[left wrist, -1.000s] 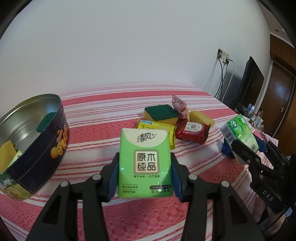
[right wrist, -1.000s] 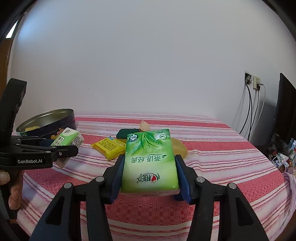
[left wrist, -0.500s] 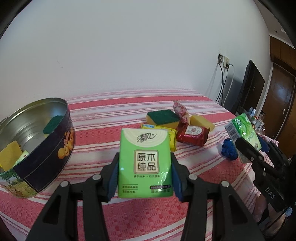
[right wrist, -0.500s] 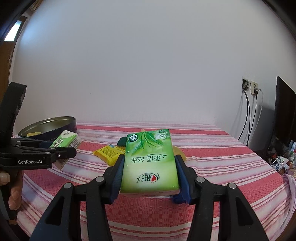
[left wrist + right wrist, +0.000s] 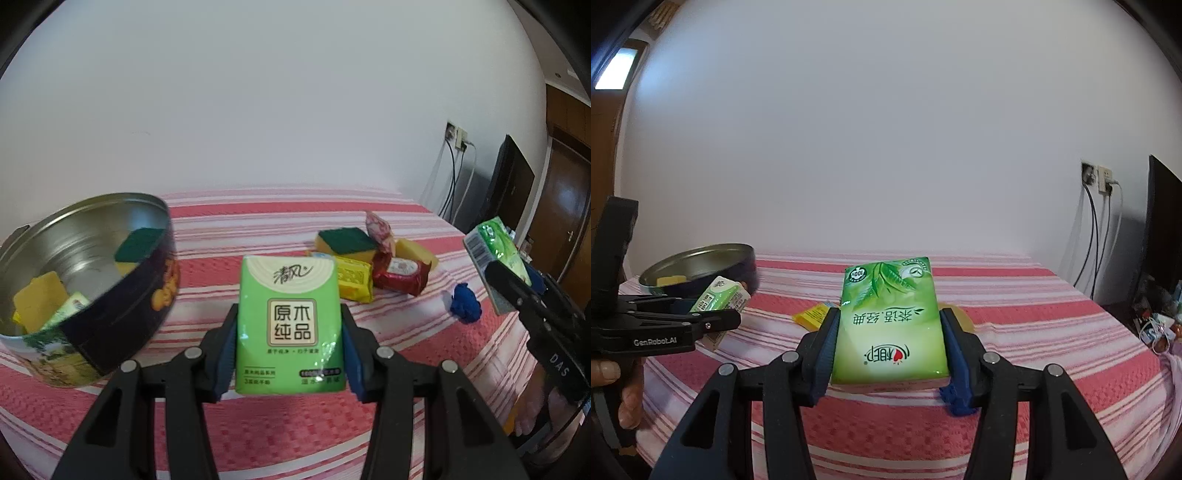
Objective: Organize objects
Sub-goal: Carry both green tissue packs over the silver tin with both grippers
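Note:
My left gripper (image 5: pixel 290 328) is shut on a light green tissue pack (image 5: pixel 290 321) and holds it above the striped cloth, just right of the round tin (image 5: pixel 122 317). The tin holds sponges and a green pack. My right gripper (image 5: pixel 888 332) is shut on a green leaf-print tissue pack (image 5: pixel 890 325), held above the cloth; it also shows at the right of the left wrist view (image 5: pixel 495 247). The left gripper with its pack shows at the left of the right wrist view (image 5: pixel 720 299), in front of the tin (image 5: pixel 701 262).
On the red striped cloth (image 5: pixel 258 424) lie a green-topped sponge (image 5: pixel 347 243), a yellow packet (image 5: pixel 352 277), a red packet (image 5: pixel 400 275), a pink sweet wrapper (image 5: pixel 378 229), a yellow sponge (image 5: pixel 415 251) and a blue scrap (image 5: pixel 466 303). Wall sockets, cables and a dark screen stand at the right.
The left gripper with its pack has moved left toward the tin, which now looks closer and larger. The right gripper has risen slightly, still holding its pack.

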Action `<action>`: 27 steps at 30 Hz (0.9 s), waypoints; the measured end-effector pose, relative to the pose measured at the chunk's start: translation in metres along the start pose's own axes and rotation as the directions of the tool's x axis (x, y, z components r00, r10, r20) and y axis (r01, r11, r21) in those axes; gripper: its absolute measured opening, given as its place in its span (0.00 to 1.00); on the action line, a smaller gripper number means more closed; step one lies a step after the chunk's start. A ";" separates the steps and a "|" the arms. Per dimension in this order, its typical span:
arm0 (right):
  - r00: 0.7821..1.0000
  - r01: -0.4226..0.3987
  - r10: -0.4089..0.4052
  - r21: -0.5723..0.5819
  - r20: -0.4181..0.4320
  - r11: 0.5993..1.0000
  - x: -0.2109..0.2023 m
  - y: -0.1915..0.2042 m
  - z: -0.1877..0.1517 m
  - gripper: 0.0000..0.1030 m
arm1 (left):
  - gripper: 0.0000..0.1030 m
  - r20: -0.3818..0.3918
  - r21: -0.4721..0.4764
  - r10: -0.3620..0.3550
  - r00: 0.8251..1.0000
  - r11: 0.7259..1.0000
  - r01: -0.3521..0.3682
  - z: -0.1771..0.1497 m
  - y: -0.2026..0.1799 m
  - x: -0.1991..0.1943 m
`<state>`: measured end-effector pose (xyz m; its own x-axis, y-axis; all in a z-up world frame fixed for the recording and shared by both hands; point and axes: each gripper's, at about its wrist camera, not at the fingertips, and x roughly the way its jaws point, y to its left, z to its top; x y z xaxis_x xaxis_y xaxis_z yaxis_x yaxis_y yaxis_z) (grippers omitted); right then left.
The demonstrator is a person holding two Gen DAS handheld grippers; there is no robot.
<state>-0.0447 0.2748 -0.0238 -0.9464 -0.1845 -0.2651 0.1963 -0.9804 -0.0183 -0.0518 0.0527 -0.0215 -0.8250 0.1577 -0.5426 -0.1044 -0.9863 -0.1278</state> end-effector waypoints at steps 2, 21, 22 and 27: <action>1.000 -0.011 0.011 -0.006 0.003 1.000 0.000 0.004 0.004 0.54 | 0.47 0.011 -0.001 0.007 1.000 1.000 -0.007 0.001 0.003 -0.004; 0.978 -0.210 0.209 -0.038 -0.023 0.977 0.031 0.056 0.057 0.54 | 0.47 0.060 -0.051 0.099 0.993 0.994 -0.096 0.013 0.056 -0.033; 0.975 -0.219 0.218 -0.040 -0.028 0.975 0.035 0.060 0.060 0.54 | 0.47 0.060 -0.055 0.107 0.992 0.993 -0.104 0.014 0.060 -0.034; 0.963 -0.267 0.264 -0.053 -0.048 0.962 0.052 0.076 0.072 0.54 | 0.47 0.068 -0.068 0.150 0.986 0.987 -0.146 0.019 0.084 -0.041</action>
<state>-0.0972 0.1860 0.0305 -0.8474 -0.4336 -0.3063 0.4550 -0.8905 0.0016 -0.0373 -0.0372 0.0057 -0.8672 0.0040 -0.4980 0.0550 -0.9931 -0.1037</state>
